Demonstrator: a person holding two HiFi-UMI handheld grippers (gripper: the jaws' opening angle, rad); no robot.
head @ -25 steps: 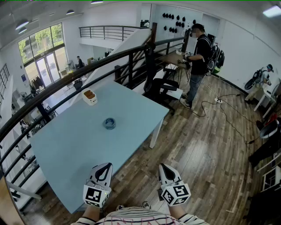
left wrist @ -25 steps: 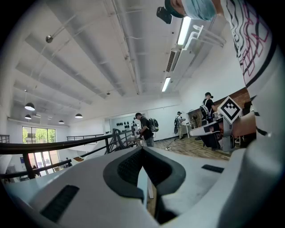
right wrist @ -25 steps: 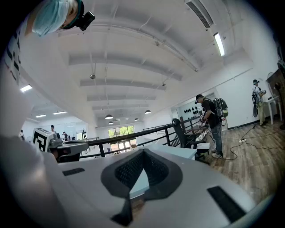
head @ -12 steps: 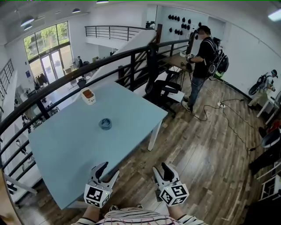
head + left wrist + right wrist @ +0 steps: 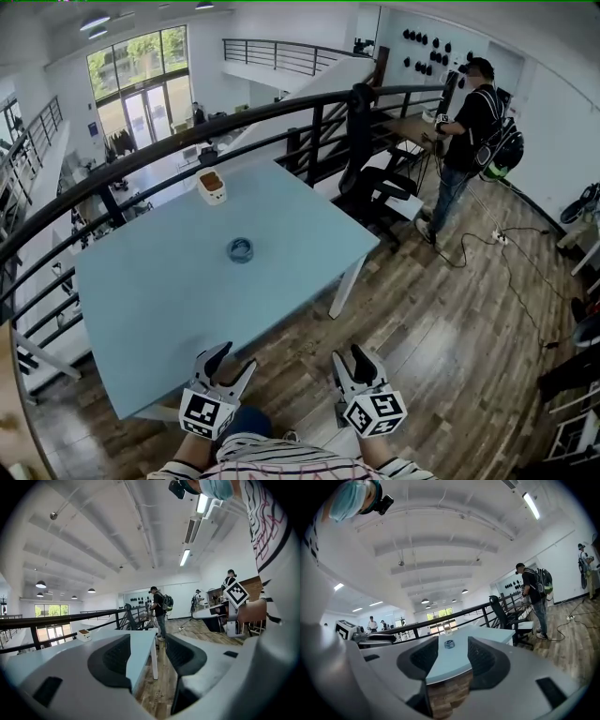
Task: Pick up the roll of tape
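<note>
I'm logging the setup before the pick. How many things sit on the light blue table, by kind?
Roll of tape: 1
Small white container with a brown top: 1
Total: 2

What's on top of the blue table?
A roll of tape mid-table, a small white box by the far edge. The opening, empty left gripper hides part of the near edge.

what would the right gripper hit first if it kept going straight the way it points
Probably the blue table's near edge; the right gripper, jaws opening and empty, lines up with the roll of tape beyond it.
</note>
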